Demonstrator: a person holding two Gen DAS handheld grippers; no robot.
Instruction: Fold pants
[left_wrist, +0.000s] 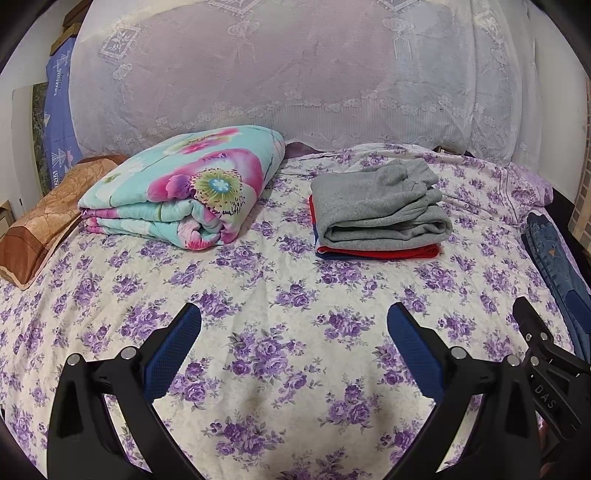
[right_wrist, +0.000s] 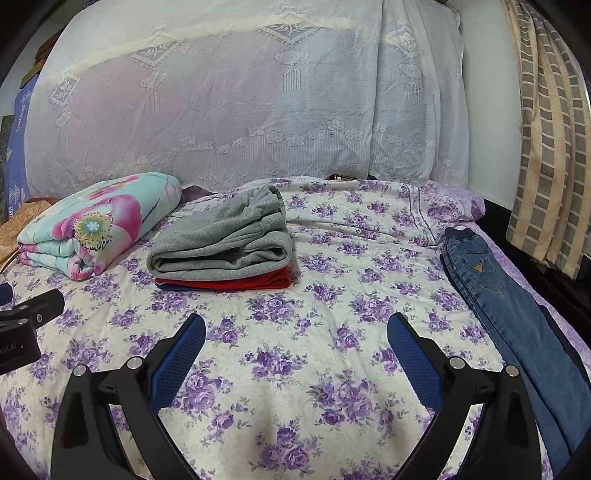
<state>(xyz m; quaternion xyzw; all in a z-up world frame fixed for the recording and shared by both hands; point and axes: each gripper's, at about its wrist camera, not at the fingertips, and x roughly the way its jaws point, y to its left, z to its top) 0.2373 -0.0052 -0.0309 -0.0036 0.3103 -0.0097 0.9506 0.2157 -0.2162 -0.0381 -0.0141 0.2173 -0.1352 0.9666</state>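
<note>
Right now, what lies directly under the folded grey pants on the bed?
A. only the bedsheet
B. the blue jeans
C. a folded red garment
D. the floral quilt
C: the grey pants sit on top of a folded red garment, whose edge shows beneath them; the jeans lie apart at the right side of the bed and the quilt sits to the left.

The blue jeans run off the bottom right edge, so their leg ends cannot be seen. The red clothes lie mostly hidden under the gray pants. The brown pillow is cut off at the left edge.
</note>
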